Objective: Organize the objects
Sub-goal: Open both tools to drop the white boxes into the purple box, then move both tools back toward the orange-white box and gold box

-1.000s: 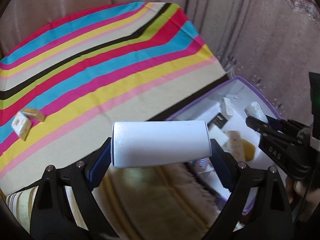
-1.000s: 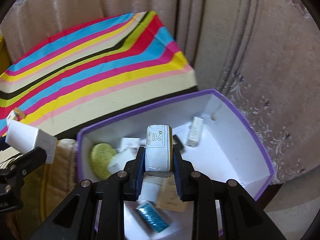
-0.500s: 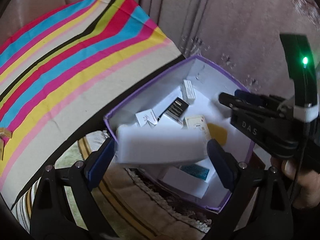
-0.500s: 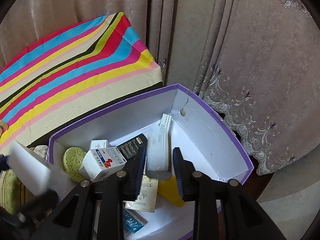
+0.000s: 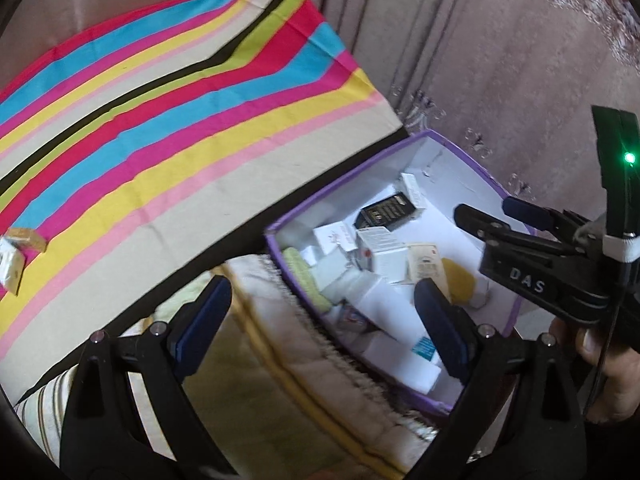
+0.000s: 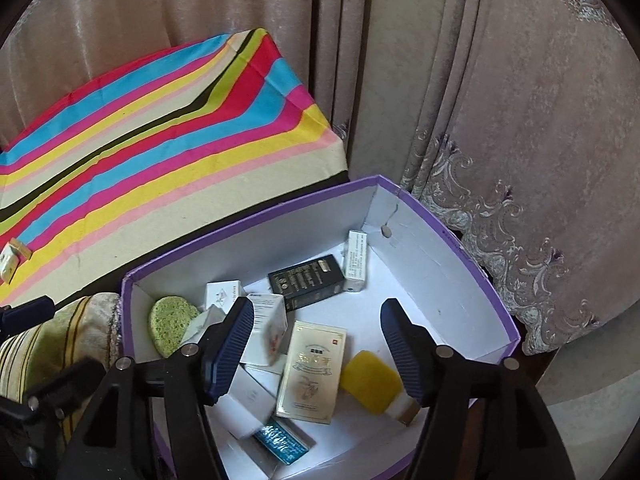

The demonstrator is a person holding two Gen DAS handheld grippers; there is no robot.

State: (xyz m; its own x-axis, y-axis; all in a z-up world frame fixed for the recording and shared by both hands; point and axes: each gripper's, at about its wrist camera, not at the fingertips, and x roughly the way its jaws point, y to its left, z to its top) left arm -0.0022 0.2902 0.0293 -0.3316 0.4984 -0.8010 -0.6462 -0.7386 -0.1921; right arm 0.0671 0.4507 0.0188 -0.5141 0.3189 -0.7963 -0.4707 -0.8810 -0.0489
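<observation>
Two small packets are what you have left on the striped bench in the left wrist view, at its far left edge and well apart from the purple box. Your left hand-held gripper stands wide open and empty, above the gap between bench and box. The white carton it could have carried is, I think, the pale one low in the box, though blur makes that unsure. Swing back too fast and a finger could clip the box's near wall and shift it on the cushion beneath.

In the right wrist view, your right hand-held gripper has just been opening; nothing is pressed between its pads, and it hangs over the box's contents: the cream carton, the yellow sponge, the black carton. The pile is loose and leaning. Lower the fingers while withdrawing and you may snag the cream carton or tip the white one on the left out over the rim.
</observation>
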